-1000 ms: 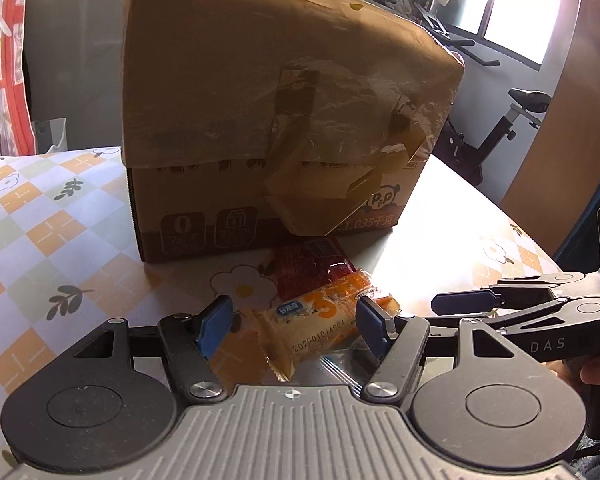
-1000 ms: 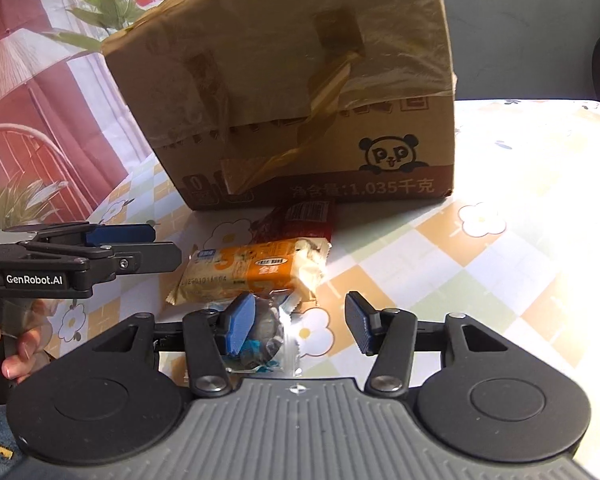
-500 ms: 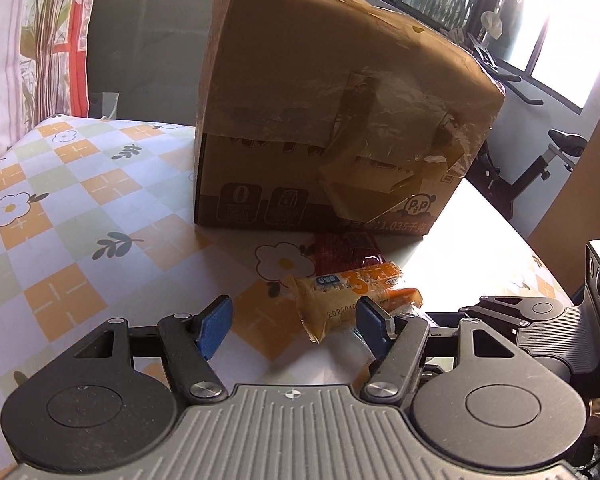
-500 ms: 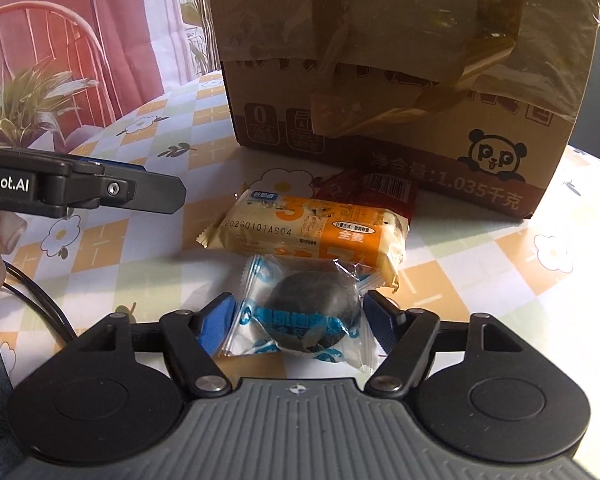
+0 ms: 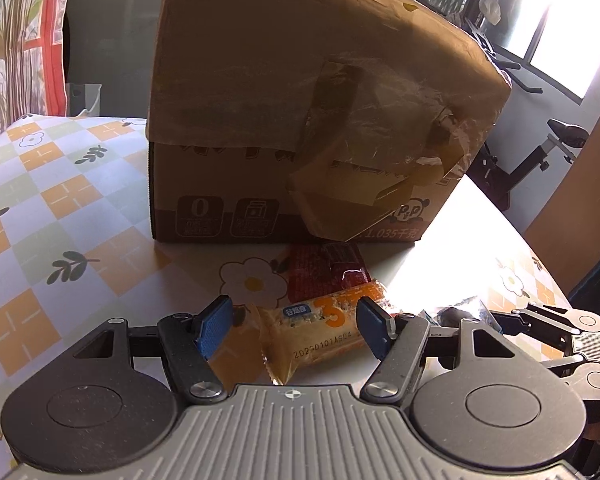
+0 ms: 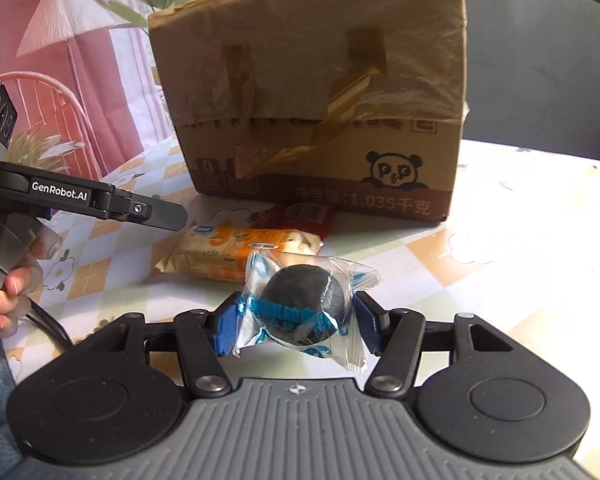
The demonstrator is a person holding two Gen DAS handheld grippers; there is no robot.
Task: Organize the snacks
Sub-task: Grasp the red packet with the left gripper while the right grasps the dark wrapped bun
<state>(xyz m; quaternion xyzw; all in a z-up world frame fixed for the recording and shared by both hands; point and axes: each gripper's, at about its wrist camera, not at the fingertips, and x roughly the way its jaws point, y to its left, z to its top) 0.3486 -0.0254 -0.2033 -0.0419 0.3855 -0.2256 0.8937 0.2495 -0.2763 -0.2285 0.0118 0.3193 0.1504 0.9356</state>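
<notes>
Nearest in the right wrist view, the right gripper is clenched on a clear-wrapped dark round snack, its blue pads pressing the wrapper from both sides; the packet looks lifted a little off the table (though contact underneath cannot be made out). The wrapper carries blue print and its crimped ends stick out above and below the fingers.

In the left wrist view, the left gripper is spread wide and holds nothing; the near end of an orange-and-cream snack bar lies between its fingers, resting on the table, with a gap on the left side and the right pad close to or touching it.

Just behind the bar, and partly under it, lies a red snack packet, flat on the checked floral tablecloth. From the right wrist view the same bar sits just beyond the held round snack, and the red packet beyond that, close against the foot of the box.

Farthest stands a taped cardboard box with a panda logo, upright on the table, its flaps closed over with brown tape
</notes>
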